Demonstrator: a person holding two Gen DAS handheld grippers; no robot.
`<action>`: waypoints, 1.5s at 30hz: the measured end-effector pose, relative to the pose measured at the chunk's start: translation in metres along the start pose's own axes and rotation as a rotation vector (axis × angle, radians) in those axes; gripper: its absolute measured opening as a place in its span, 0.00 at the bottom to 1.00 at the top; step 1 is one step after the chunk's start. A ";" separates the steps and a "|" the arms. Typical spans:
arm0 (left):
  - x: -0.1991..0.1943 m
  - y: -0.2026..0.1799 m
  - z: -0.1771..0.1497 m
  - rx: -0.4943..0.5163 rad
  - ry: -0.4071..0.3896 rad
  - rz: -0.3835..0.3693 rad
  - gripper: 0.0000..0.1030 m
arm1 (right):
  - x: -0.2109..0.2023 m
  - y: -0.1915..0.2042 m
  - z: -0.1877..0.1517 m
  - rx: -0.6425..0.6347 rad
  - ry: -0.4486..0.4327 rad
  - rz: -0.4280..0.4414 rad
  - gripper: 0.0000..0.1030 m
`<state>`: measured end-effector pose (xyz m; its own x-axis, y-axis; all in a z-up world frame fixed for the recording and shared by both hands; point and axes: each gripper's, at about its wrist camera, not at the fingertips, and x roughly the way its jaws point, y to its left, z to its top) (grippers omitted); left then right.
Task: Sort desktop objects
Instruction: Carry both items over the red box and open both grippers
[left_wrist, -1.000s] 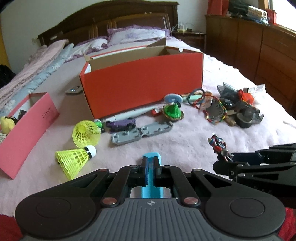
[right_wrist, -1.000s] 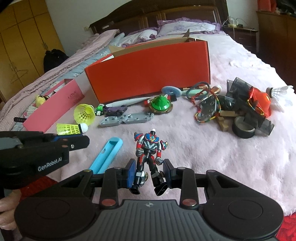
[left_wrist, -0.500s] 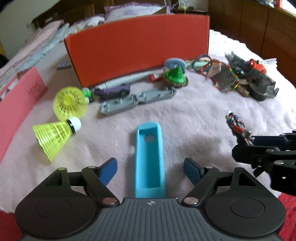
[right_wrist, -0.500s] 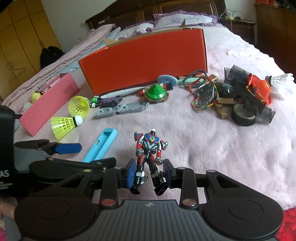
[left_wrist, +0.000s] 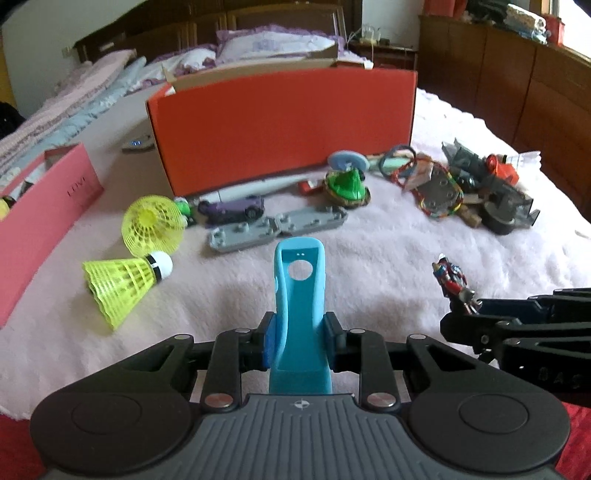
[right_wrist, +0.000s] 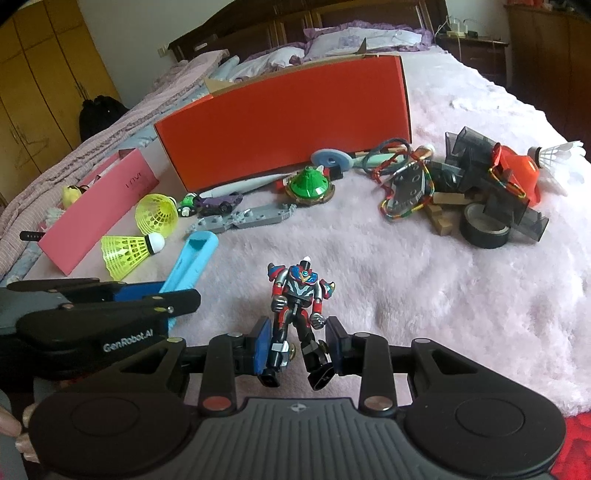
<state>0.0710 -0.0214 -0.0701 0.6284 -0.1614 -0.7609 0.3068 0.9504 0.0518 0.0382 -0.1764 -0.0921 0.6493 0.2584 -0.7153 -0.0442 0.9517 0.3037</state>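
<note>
Both my grippers point steeply down over the pink fleece blanket (left_wrist: 388, 266), side by side. My left gripper (left_wrist: 300, 341) has just been closing, and its pads now press both sides of a light-blue silicone sleeve (left_wrist: 300, 291), whose far end with the round hole juts forward past the fingertips. My right gripper (right_wrist: 297, 347) is narrowed onto the legs of a red and blue robot figure (right_wrist: 297, 295), which stands upright between the pads.

Just beyond the sleeve lie two yellow shuttlecocks (left_wrist: 125, 280) and a grey hinged plate (left_wrist: 277, 229), then a purple toy car (left_wrist: 232, 207) and a green spinning top (left_wrist: 347, 184). Behind them stands the orange cardboard box (left_wrist: 284, 125); a pink box (left_wrist: 40, 218) sits to its left, and a heap of clutter with a black tape roll (right_wrist: 484, 225) to the right.
</note>
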 end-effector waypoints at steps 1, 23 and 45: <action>-0.003 0.000 0.002 0.001 -0.007 0.000 0.27 | -0.001 0.001 0.001 -0.003 -0.003 0.001 0.33; -0.017 0.015 0.093 0.031 -0.208 0.051 0.27 | -0.007 0.024 0.098 -0.137 -0.154 0.040 0.33; 0.083 0.050 0.231 0.001 -0.196 0.100 0.41 | 0.088 0.025 0.274 -0.111 -0.254 0.002 0.36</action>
<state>0.3036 -0.0485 0.0184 0.7827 -0.1153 -0.6117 0.2370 0.9639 0.1215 0.3021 -0.1752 0.0248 0.8181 0.2234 -0.5299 -0.1194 0.9674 0.2235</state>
